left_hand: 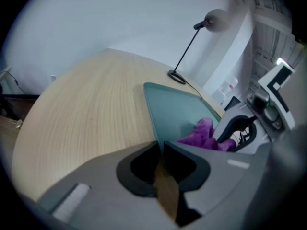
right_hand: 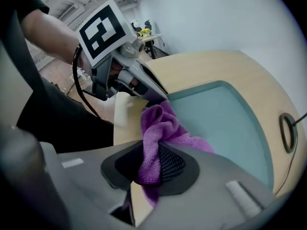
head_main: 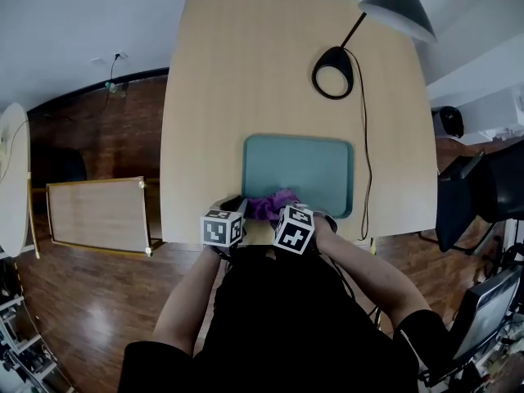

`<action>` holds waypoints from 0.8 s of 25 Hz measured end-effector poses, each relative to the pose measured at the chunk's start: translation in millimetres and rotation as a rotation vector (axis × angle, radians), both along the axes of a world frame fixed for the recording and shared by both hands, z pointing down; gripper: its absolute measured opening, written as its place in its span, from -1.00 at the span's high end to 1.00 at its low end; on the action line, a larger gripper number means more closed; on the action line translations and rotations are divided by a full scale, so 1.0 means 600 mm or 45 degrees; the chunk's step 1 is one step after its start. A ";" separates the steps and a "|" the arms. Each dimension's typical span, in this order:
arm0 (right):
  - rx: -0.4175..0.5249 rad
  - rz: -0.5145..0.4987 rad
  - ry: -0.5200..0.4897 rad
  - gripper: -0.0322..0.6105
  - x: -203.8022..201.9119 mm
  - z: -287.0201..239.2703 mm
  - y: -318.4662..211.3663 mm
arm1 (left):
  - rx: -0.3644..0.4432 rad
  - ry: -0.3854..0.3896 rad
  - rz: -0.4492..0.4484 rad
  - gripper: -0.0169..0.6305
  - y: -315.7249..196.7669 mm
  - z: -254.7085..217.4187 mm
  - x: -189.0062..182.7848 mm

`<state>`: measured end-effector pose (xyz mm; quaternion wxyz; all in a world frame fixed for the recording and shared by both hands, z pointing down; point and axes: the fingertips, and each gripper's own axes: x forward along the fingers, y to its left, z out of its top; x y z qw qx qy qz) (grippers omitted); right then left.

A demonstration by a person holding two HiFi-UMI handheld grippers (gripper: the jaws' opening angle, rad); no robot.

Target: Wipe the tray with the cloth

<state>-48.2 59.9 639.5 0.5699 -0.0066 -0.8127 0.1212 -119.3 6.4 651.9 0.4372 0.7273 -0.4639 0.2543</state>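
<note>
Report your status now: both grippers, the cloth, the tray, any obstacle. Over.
Right gripper shut on cloth, at near edge of tray. Left gripper closed on near corner of tray, it seems. Lamp base stands beyond tray, apart.

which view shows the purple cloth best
The right gripper view: the cloth fills its middle, pinched by the right gripper and trailing onto the tray. The head view shows a small purple patch at the tray's near edge; the left gripper view shows a bunch partly hidden behind the right gripper.
</note>
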 end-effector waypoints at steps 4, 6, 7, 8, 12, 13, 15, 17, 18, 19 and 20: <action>0.028 0.029 -0.019 0.66 -0.003 -0.003 -0.034 | 0.002 -0.007 0.010 0.76 0.003 -0.002 0.004; 0.044 0.107 -0.035 0.66 0.000 -0.004 -0.075 | -0.005 0.006 0.010 0.76 0.004 -0.003 0.004; 0.053 0.152 -0.040 0.66 0.003 -0.003 -0.101 | -0.010 0.014 0.011 0.76 0.004 -0.003 0.004; 0.060 0.199 -0.041 0.66 0.008 -0.001 -0.128 | -0.014 0.022 0.011 0.76 0.004 -0.004 0.005; 0.054 0.365 -0.025 0.66 0.028 0.021 -0.232 | -0.023 0.036 0.009 0.76 0.006 -0.005 0.006; 0.060 0.388 -0.016 0.66 0.032 0.024 -0.255 | -0.022 0.038 0.008 0.76 0.007 -0.005 0.007; 0.124 0.393 0.002 0.66 0.035 0.016 -0.302 | -0.021 0.042 0.009 0.76 0.006 -0.006 0.010; 0.201 0.361 0.032 0.66 0.039 0.011 -0.340 | -0.022 0.045 0.010 0.76 0.005 -0.006 0.010; 0.223 0.340 0.047 0.66 0.039 0.007 -0.353 | -0.021 0.047 0.013 0.76 0.005 -0.007 0.010; 0.235 0.318 0.059 0.66 0.037 0.002 -0.360 | -0.021 0.048 0.016 0.76 0.004 -0.009 0.010; 0.244 0.297 0.068 0.66 0.035 -0.004 -0.363 | -0.020 0.049 0.019 0.76 0.004 -0.010 0.009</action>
